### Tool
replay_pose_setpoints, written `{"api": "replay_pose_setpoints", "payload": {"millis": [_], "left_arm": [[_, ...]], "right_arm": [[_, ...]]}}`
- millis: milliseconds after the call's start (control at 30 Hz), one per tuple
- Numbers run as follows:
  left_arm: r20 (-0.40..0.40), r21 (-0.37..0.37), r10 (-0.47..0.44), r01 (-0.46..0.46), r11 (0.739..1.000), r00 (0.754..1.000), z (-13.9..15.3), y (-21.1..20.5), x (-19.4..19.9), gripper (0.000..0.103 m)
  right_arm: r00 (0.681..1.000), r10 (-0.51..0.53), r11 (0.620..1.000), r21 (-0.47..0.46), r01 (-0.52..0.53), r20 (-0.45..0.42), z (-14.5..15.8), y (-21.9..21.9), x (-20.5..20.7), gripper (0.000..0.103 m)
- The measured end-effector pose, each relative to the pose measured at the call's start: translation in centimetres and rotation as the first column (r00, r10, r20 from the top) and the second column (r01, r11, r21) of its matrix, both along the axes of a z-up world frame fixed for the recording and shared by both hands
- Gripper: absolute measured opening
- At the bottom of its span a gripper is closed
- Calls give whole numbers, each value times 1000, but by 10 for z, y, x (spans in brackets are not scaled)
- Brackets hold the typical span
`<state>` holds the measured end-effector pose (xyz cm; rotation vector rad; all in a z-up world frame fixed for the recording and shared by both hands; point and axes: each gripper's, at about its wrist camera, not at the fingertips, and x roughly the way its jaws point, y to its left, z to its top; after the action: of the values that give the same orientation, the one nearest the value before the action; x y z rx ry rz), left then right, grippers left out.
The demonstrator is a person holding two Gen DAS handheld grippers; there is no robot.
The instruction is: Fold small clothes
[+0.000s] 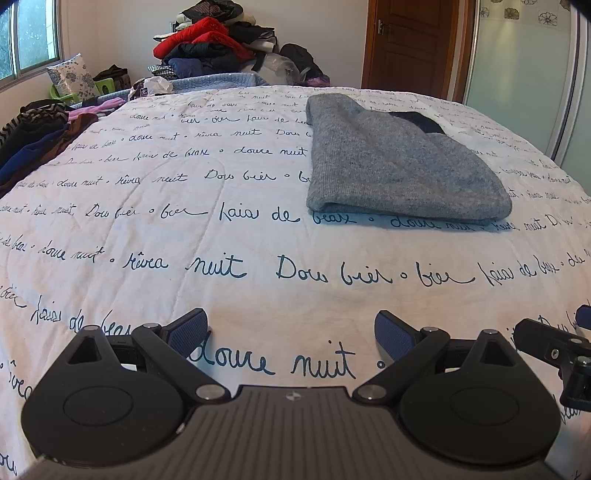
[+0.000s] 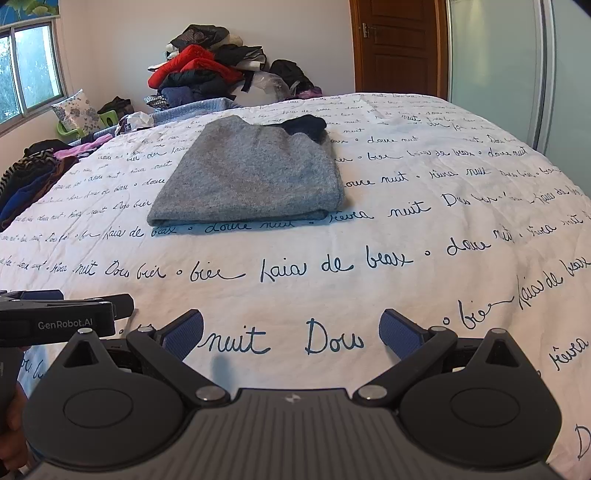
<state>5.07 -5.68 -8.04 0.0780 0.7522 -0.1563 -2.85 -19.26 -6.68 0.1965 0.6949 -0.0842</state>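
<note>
One sweater [image 1: 399,162] lies folded on the bed [image 1: 184,229], upper right of frame. Both tongs, left [image 1: 291,334] and right [image 2: 291,334], gape empty, near edge. Pile [image 1: 214,44] behind looks unfolded; likely more left.

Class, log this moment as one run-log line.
left gripper open, empty | right gripper open, empty | grey garment folded on bedspread

A wide bed [image 1: 258,229] filled the frame, covered by a white quilt printed with dark cursive script. At upper left, a window [image 1: 29,37] admitted daylight beside a pale wall [image 1: 122,33]. A brown wooden door [image 1: 410,44] stood at upper right, next to a frosted glass panel [image 1: 517,66]. A heap of clothes [image 1: 214,44] rose beyond the far edge, top centre.
</note>
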Motion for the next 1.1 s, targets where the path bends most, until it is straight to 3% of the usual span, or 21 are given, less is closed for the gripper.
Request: {"api": "replay_pose_setpoints", "payload": {"millis": [900,1100], "left_arm": [[-6,10,-13,13,1000,1000,2,-5,-2,96],[-31,-16,-12,12,1000,999,1,-4,1,96]], "right_arm": [[1000,-3,1000,14,3,2,0,-3,-1,103],[1000,-10,999,35,11,-8,-3,-9,1,103]]}}
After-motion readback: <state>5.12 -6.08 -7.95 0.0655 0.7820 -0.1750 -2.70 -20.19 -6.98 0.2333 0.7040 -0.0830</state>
